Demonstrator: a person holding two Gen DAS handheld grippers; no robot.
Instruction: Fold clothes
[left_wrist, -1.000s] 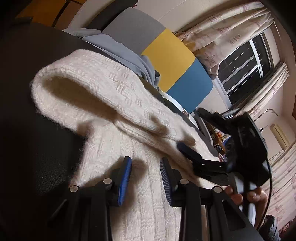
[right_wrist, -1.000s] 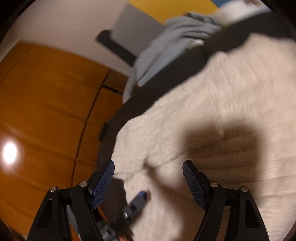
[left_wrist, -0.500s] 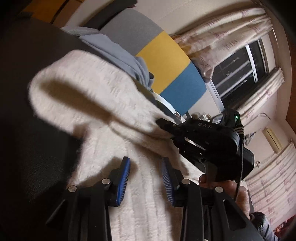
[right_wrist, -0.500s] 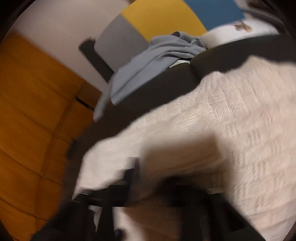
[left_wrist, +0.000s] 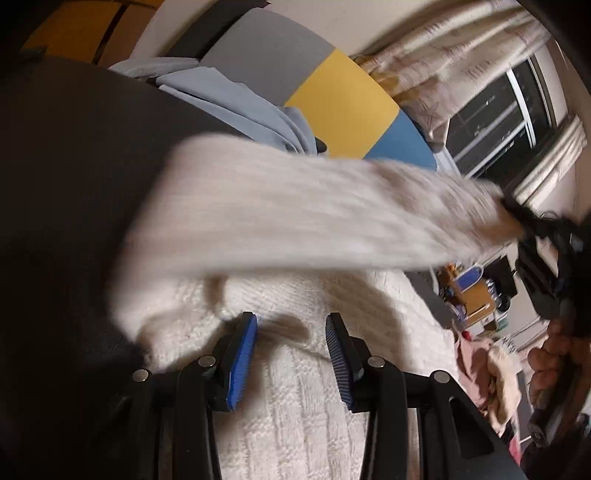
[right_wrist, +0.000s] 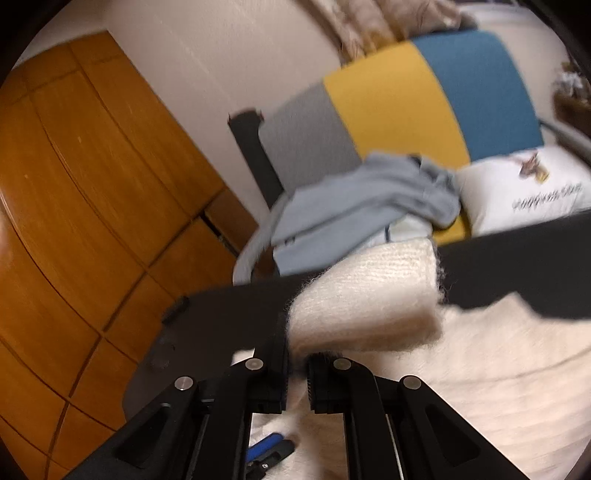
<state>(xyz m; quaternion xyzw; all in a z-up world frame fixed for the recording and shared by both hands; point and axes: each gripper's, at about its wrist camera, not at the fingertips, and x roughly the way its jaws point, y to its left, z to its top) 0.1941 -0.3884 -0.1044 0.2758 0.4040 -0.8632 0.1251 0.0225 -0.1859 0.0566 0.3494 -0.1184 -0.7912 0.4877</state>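
A cream knitted sweater (left_wrist: 295, 406) lies spread on the dark table (left_wrist: 55, 184). My right gripper (right_wrist: 297, 369) is shut on the sweater's sleeve (right_wrist: 362, 299), which stands up out of the jaws. In the left wrist view the lifted sleeve (left_wrist: 295, 206) stretches blurred across the sweater to the right gripper (left_wrist: 521, 221) at the right edge, with a hand (left_wrist: 546, 362) below it. My left gripper (left_wrist: 291, 350) hovers low over the sweater's body. Its jaws are opening, and the blue pads (left_wrist: 242, 354) grip nothing.
A grey-blue garment (right_wrist: 362, 192) is draped at the table's far edge, before a chair back of grey, yellow and blue (right_wrist: 406, 103). A printed white pillow (right_wrist: 517, 192) lies to the right. A wooden wardrobe (right_wrist: 92, 184) stands left, a curtained window (left_wrist: 495, 122) right.
My right gripper closed on the sleeve and rose, pulling it up and across the sweater. My left gripper shifted slightly and its jaws widened a little.
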